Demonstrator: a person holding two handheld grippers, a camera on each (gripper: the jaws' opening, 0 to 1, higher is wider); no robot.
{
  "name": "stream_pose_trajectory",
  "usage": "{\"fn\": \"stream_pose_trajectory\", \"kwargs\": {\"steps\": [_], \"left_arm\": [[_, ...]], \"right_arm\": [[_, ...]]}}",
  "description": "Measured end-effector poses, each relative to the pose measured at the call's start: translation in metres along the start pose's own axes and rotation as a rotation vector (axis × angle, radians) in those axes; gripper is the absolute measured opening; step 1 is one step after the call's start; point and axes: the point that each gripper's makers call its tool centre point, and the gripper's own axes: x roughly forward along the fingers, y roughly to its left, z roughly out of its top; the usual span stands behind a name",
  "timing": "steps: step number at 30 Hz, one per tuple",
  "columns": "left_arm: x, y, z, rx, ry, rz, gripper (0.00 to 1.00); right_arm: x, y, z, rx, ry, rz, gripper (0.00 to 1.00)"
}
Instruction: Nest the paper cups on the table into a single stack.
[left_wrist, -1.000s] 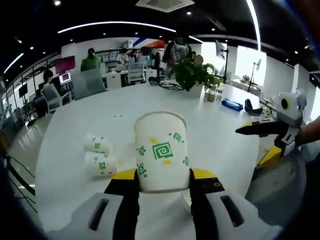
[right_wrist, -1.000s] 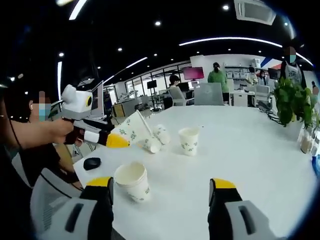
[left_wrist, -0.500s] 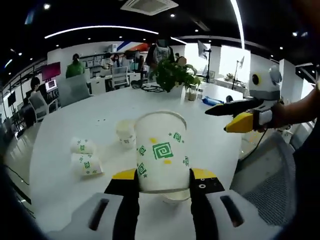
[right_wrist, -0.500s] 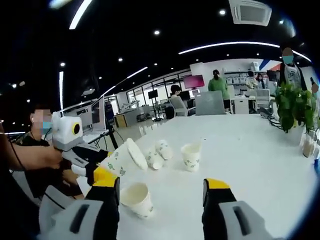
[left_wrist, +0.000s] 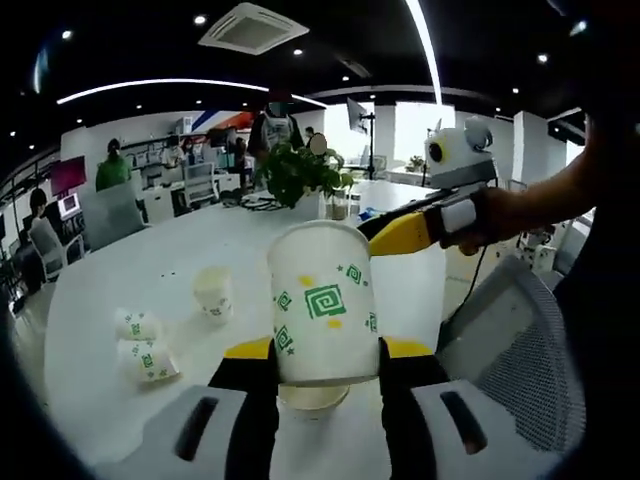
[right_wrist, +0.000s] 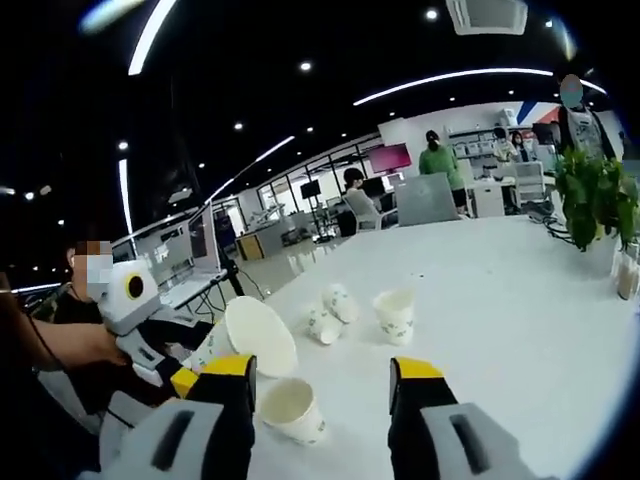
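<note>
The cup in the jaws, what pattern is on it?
Green square spirals with yellow flecks on the white held cup, clearest in left gripper view.

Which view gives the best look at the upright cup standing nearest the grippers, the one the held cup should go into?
The right gripper view: the near upright cup stands whole, mouth open. In the left gripper view the held cup hides all but a rim sliver.

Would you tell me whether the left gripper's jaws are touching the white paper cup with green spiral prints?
Touching. In the left gripper view, the jaws press both sides of the white paper cup near its base.
</note>
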Motion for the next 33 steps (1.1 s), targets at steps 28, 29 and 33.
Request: {"fn": "stream_pose_trajectory", "kwargs": {"steps": [28,29,33], "left_arm": [[-0.004,-0.031,0.007,0.161,-0.033,-0.152,0.38],[-0.004,-0.032,0.007,0.167,-0.035,-0.162,0.38],[-0.004,-0.036,0.007,0.189,-0.035,-0.179,0.38]], "right_arm": [[0.007,0.023,-0.007,0.109,0.085,0.141,0.4],[0.007,0.025,-0.007,0.122,0.086,0.155,0.38],[0.009,0.032,-0.013,0.137,0.122,0.205,0.32]]}}
